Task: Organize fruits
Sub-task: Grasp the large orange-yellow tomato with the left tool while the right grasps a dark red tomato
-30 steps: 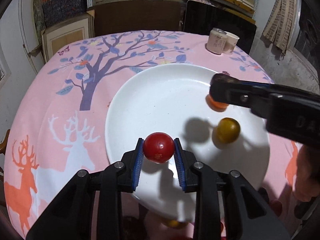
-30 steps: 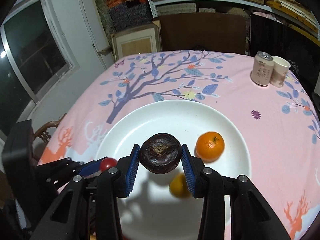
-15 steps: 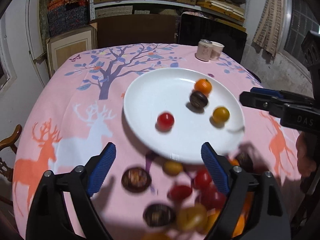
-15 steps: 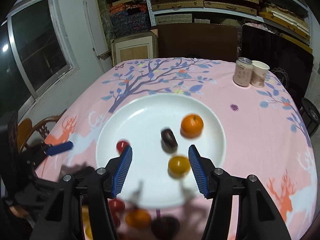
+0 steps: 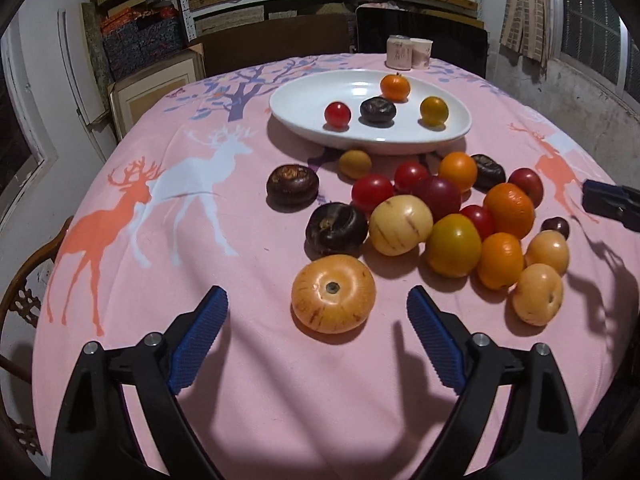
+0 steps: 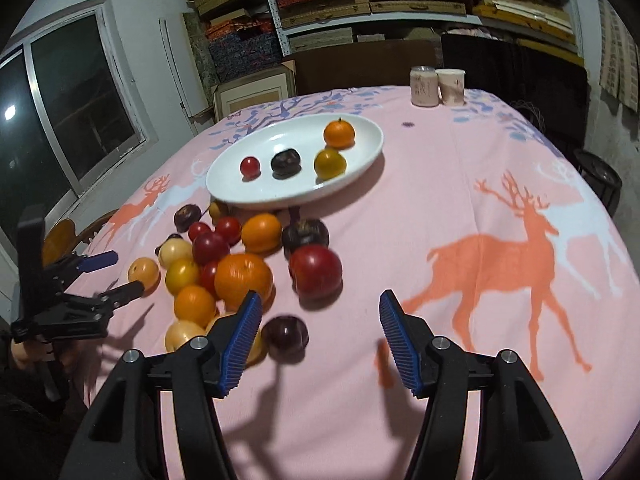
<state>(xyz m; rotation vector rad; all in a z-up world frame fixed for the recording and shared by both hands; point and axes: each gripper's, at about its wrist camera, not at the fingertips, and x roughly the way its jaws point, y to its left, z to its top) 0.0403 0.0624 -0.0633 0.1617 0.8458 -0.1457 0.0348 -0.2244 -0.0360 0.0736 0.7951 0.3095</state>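
A white plate (image 5: 296, 116) (image 6: 240, 188) at the far side holds a red tomato (image 5: 337, 113), a dark fruit (image 5: 377, 109), an orange (image 5: 395, 87) and a yellow fruit (image 5: 434, 111). Several loose fruits lie heaped on the pink cloth in front of it. My left gripper (image 5: 317, 296) is open; a big yellow-orange fruit (image 5: 333, 299) lies just off its tips, untouched. My right gripper (image 6: 320, 298) has its jaws opening with nothing between them. A red fruit (image 6: 316, 272) sits just beyond it, and a small dark plum (image 6: 287, 334) lies by its left finger.
A can (image 6: 425, 86) and a paper cup (image 6: 451, 86) stand at the table's far edge. A wooden chair (image 5: 24, 280) is at the left side. Shelves with boxes fill the back wall. The pink cloth to the right of the heap is bare.
Both grippers let go of their fruits, the red tomato and the dark fruit, onto the plate. They opened and drew back toward the near side, bringing the heap into view.
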